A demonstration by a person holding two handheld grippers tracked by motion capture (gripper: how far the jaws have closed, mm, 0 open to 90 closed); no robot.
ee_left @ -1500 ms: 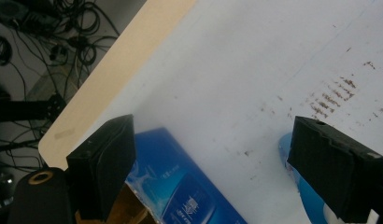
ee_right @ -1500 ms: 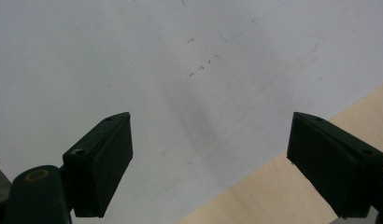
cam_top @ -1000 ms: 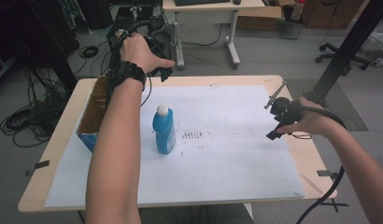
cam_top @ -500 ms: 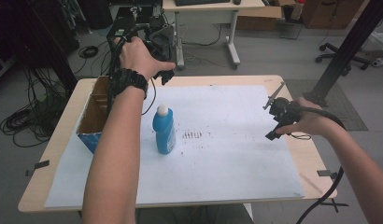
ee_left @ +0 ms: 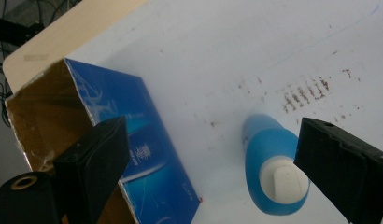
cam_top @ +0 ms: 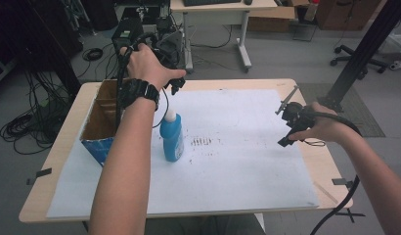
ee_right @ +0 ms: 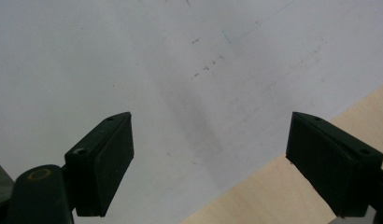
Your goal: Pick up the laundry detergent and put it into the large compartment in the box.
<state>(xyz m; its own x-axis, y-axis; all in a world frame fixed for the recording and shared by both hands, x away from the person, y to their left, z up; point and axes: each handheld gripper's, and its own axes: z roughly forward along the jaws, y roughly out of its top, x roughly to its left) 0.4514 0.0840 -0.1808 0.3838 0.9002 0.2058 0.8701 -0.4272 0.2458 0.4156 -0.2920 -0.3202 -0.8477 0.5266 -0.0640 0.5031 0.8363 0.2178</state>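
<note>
Blue bottle (cam_top: 172, 138) stands upright on the white paper (cam_top: 237, 161) left of middle, just beside the open cardboard box (cam_top: 101, 122) at the bench (cam_top: 306, 161) left edge; box inside can't be made out. Left gripper (cam_top: 175, 84) is raised above the bottle, jaws just opened wide, nothing between them (bottle cap below). Right gripper (cam_top: 285, 125) sits near the paper's right edge, jaws wide, empty. Middle and right paper free.
</note>
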